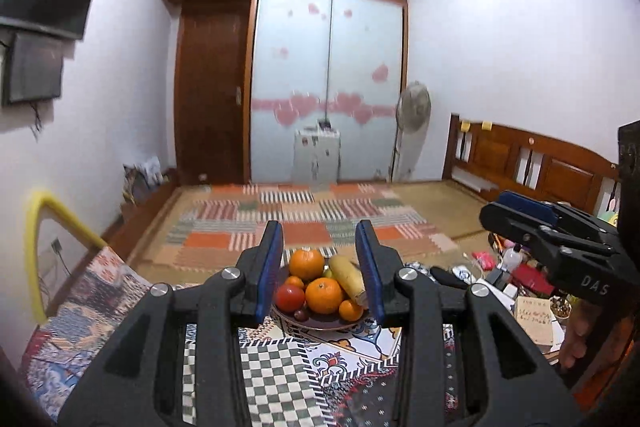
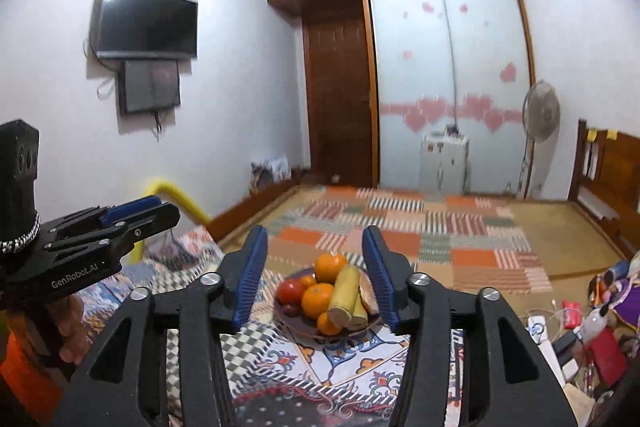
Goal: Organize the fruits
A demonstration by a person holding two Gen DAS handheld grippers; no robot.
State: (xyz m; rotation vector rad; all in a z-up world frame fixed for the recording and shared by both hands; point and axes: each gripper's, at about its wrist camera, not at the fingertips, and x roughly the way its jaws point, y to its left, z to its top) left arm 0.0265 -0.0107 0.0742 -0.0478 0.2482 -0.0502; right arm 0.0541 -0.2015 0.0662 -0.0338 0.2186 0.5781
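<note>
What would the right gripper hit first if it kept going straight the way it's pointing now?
Probably the banana on the fruit plate, framed between the right gripper's open jaws; depth is unclear, so it might pass above.

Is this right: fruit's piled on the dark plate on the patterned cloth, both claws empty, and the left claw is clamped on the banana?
Not quite. The left claw holds nothing: the left wrist view shows its pads apart, with the banana lying on the dark plate beyond them. The rest stands: fruit piled on the plate on the patterned cloth, right claw empty too.
</note>
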